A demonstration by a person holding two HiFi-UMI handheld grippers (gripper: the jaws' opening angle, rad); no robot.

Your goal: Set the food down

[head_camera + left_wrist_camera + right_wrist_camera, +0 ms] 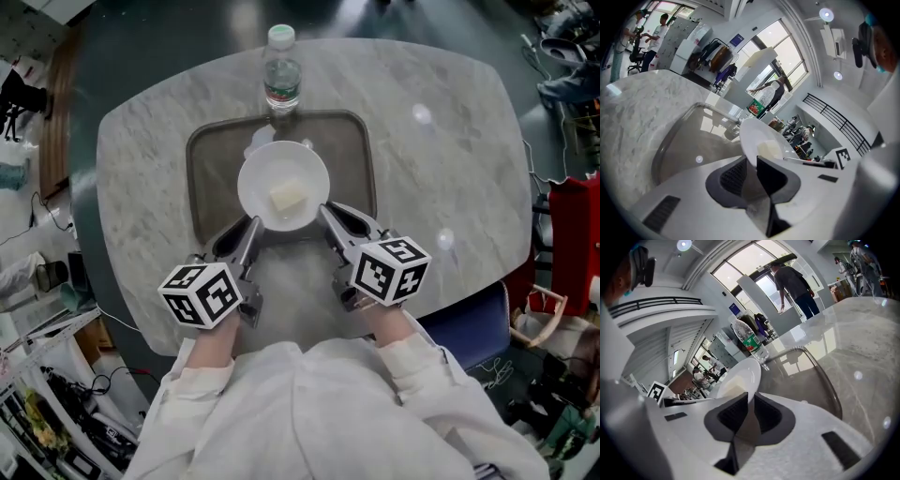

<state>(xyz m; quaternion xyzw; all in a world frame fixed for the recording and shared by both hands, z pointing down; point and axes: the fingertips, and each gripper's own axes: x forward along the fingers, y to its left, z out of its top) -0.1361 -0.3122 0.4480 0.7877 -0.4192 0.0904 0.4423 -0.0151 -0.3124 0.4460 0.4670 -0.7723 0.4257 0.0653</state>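
1. Person's white top (309, 412), with sleeves: bottom of the head view, nearest the camera, both arms reaching forward.
2. Marble table (441, 141): pale grey, rounded corners.
3. Tray (202, 169): dark, rectangular, rounded rim, on the table's middle.
4. Left gripper (251, 225): jaws closed to a narrow gap, clamped on the near-left rim of the plate.
5. Right gripper (326, 211): jaws likewise nearly together, pinching the near-right rim of the same plate.
6. Plate (258, 183): white, round, held between the two grippers over the tray's near half, overlapping its near rim. Whether it touches the tray cannot be told.
7. Water bottle (281, 75): clear, white cap, green label, upright at the tray's far edge.
8. Food (288, 198): pale yellowish block at the plate's centre, between and just beyond both grippers' tips.
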